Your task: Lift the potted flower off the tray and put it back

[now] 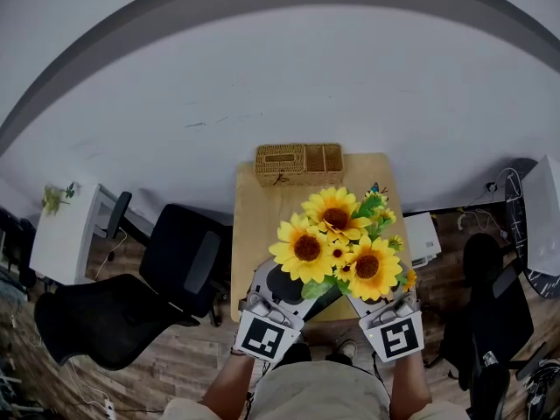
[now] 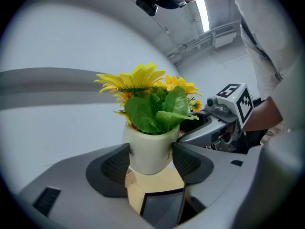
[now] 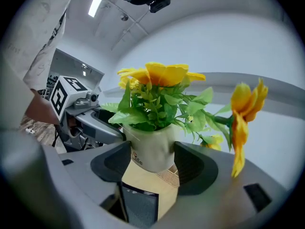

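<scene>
The potted flower, a bunch of yellow sunflowers (image 1: 337, 243) in a white pot (image 2: 150, 149), hangs high above the wooden table (image 1: 262, 208). My left gripper (image 2: 150, 163) is shut on the pot's sides, and my right gripper (image 3: 152, 163) is shut on the same pot (image 3: 152, 147) from the opposite side. In the head view both grippers (image 1: 293, 291) (image 1: 376, 297) reach in under the blooms, which hide the pot. Far below the pot lies the dark tray (image 2: 159, 206) (image 3: 138, 206) on the table.
A wicker basket (image 1: 298, 164) stands at the table's far edge. Black office chairs (image 1: 131, 296) (image 1: 490, 313) flank the table on the wooden floor. A white cabinet (image 1: 66, 230) is at the left and a white box (image 1: 424, 234) beside the table's right edge.
</scene>
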{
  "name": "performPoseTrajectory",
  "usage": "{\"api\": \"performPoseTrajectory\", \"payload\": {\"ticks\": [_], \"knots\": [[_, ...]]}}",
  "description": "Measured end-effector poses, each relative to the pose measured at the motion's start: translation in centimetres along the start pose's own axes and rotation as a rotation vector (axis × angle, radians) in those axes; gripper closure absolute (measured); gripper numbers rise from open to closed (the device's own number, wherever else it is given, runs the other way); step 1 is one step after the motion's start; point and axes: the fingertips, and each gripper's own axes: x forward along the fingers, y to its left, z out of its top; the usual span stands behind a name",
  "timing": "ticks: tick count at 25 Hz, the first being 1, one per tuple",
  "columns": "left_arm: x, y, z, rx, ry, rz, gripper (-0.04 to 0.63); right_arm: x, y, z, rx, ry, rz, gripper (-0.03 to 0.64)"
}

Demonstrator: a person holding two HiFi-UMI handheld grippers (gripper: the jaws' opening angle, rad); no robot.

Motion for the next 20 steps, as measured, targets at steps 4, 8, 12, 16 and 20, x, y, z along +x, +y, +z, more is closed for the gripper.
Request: {"api": "performPoseTrajectory", "payload": {"ticks": [4,8,12,16,20], "knots": [[-0.6,0.2,1.9,0.042,-0.04,0.01,0.325,-0.6,-0.1,1.3,-0.004,-0.026,-0.015,0.316],[-0.9,0.3,3.8,0.086,-0.082,0.018,0.325,-1.0,-0.6,4.4,-0.053,-0.155,-0.031,0.316],[-1.2,0.3,5.2,0.114,-0.102,0.026,0.325,-1.6,-0.9,5.9,-0.074,-0.196,-0.041,0.316],[-1.6,0.4,6.3,0.137,-0.131,0.034,0.325,-2.0,-1.0,7.2,-0.091,-0.227,-0.054,0.316],[-1.9,0.6,7.2,0.156,-0.159,0.042,0.325,-2.2,-1.1,8.3,-0.112,-0.242,-0.065,0.316]]}}
